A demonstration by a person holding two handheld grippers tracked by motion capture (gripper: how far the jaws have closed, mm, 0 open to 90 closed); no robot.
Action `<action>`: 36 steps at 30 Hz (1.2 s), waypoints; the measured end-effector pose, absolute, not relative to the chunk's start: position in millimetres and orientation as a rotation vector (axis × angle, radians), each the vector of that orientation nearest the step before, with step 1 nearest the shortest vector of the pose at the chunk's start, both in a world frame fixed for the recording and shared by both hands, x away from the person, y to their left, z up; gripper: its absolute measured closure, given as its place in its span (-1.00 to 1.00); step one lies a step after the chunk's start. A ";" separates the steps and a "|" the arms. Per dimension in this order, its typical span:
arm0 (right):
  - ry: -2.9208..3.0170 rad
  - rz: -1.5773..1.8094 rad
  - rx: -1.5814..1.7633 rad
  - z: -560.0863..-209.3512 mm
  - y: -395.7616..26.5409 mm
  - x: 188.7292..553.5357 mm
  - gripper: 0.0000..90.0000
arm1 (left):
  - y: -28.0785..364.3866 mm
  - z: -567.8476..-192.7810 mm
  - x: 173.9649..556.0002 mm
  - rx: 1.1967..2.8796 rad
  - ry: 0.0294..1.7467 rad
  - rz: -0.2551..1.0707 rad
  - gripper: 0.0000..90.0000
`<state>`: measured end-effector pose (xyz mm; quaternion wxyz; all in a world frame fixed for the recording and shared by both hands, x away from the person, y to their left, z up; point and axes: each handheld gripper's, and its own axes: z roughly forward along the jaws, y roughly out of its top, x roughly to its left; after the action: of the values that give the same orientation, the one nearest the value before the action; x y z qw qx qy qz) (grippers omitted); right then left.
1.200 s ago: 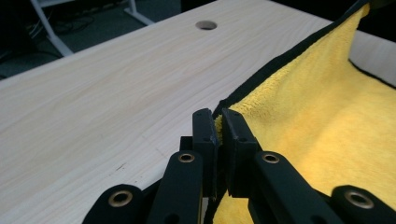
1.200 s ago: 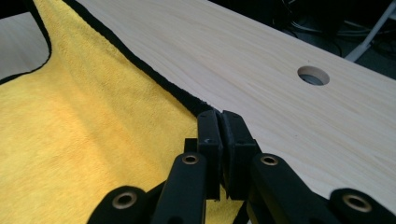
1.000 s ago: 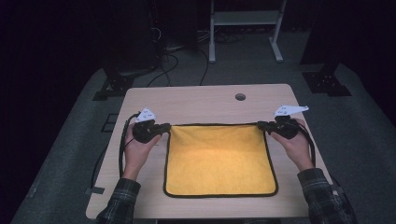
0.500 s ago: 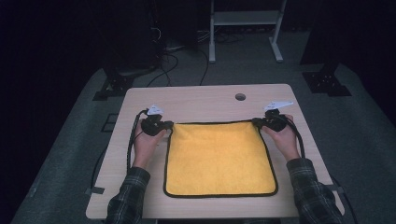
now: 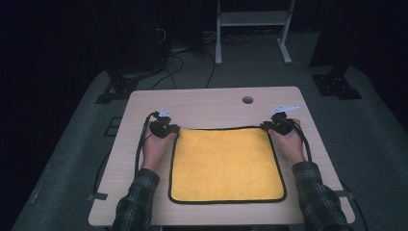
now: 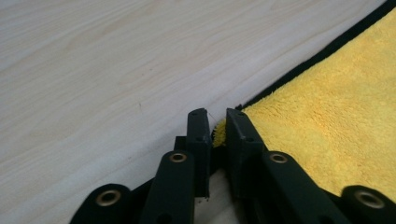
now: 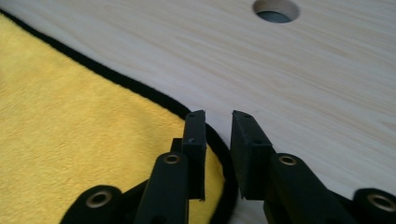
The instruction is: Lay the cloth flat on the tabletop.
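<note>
Over on the left, the left gripper [image 5: 166, 128] sits at the far left corner of the yellow cloth [image 5: 226, 163], the person's left hand [image 5: 155, 147] wrapped behind it and a plaid sleeve [image 5: 137, 202] trailing to the near edge. In the left gripper view, its jaws stand narrowly apart with the cloth's corner tucked right between them; whether they actually pinch it, I cannot tell. The cloth itself lies flat in the middle of the wooden table [image 5: 211, 103], yellow with a black border, near edge close to the person. Beyond it, toward the far right, there's a round hole [image 5: 248, 99] in the tabletop. Now to the right: the right gripper [image 5: 279, 126] is down at the far right corner, right hand [image 5: 288, 144] behind it. In the right gripper view, its jaws are a little apart, straddling the black border at that corner, one jaw over the yellow, one over bare wood.
</note>
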<state>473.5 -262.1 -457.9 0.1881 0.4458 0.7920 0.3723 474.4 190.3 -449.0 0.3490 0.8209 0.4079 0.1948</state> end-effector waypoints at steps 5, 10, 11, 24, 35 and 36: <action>2.181 1.052 1.290 -453.3 -279.2 470.4 0.46 | 199.3 -440.8 472.6 2.087 1.089 0.546 0.33; 2.166 1.096 1.281 -450.0 -285.9 459.4 0.15 | 212.3 -429.6 459.1 2.049 1.082 0.495 -0.02; 2.161 1.087 1.279 -450.2 -287.5 455.5 0.09 | 214.7 -429.1 455.1 2.049 1.070 0.484 -0.01; 2.107 1.042 1.334 -457.2 -327.9 404.4 -0.28 | 229.2 -439.1 409.6 2.039 1.095 0.413 -0.08; 2.190 0.947 1.328 -481.8 -343.8 366.4 -0.37 | 223.1 -451.0 369.8 2.009 1.057 0.357 -0.07; 2.189 0.957 1.335 -482.3 -344.5 365.7 -0.39 | 221.7 -452.0 367.8 2.006 1.057 0.355 -0.07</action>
<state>365.7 -344.5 -482.3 0.2009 0.4779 0.7835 0.3426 367.8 221.7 -452.0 0.4107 0.7970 0.4197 0.1409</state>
